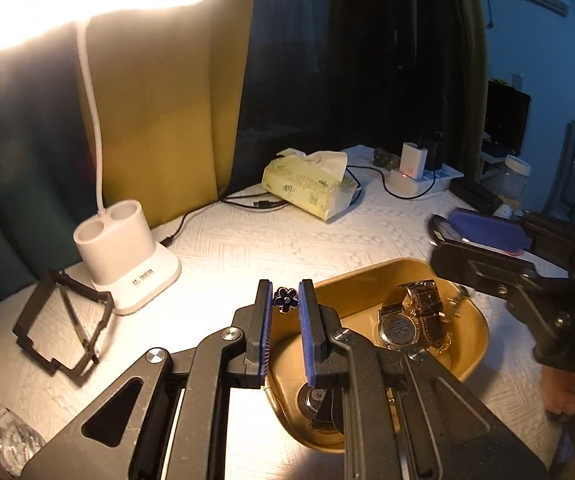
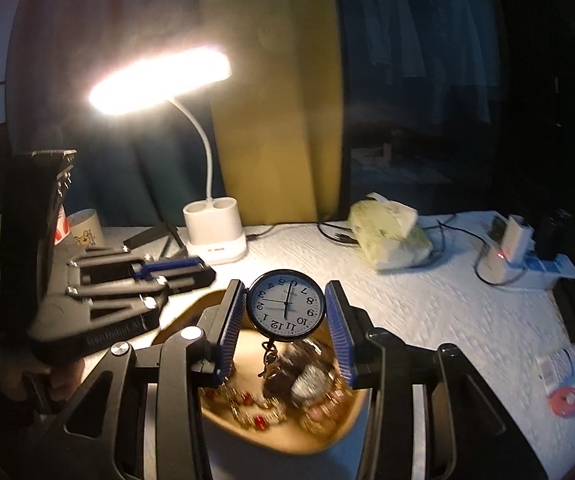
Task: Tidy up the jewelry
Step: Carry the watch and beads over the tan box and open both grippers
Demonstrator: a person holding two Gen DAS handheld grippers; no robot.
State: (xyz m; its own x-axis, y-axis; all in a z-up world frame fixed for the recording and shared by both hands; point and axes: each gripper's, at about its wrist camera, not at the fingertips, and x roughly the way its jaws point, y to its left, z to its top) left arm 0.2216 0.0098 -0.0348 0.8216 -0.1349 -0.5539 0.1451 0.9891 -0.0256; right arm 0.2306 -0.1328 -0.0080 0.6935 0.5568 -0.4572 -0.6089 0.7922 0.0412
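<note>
Tabletop [image 1: 247, 240]: white embossed cover, quilted in texture, lit warm beneath my lamp.
Lamp [image 1: 127, 264]: smooth white plastic, a rounded base with two cup wells near the far left edge, and a thin bent neck.
Tissue pack [image 1: 311, 184]: soft pale-green wrapper, crumpled, toward the far edge.
Tray [image 1: 475, 344]: glossy golden dish, rounded and shallow, at the near edge under both my claws.
Wristwatch [image 1: 411, 320]: steel case, brown leather strap curled around, lying inside the tray.
Pocket watch [image 2: 285, 304]: round, dark rim, white dial with black numerals, a short chain dangling; it hangs above the tray.
Flower piece [image 1: 286, 300]: tiny dark petalled shape, glossy, above the tray's far rim.
Right claw [image 2: 285, 308]: I tilt it downward over the tray, its ribbed blue pads pinching the pocket watch by its rim.
Left claw [image 1: 286, 304]: tilted down likewise, its blue pads nipping the flower piece at their tips.
</note>
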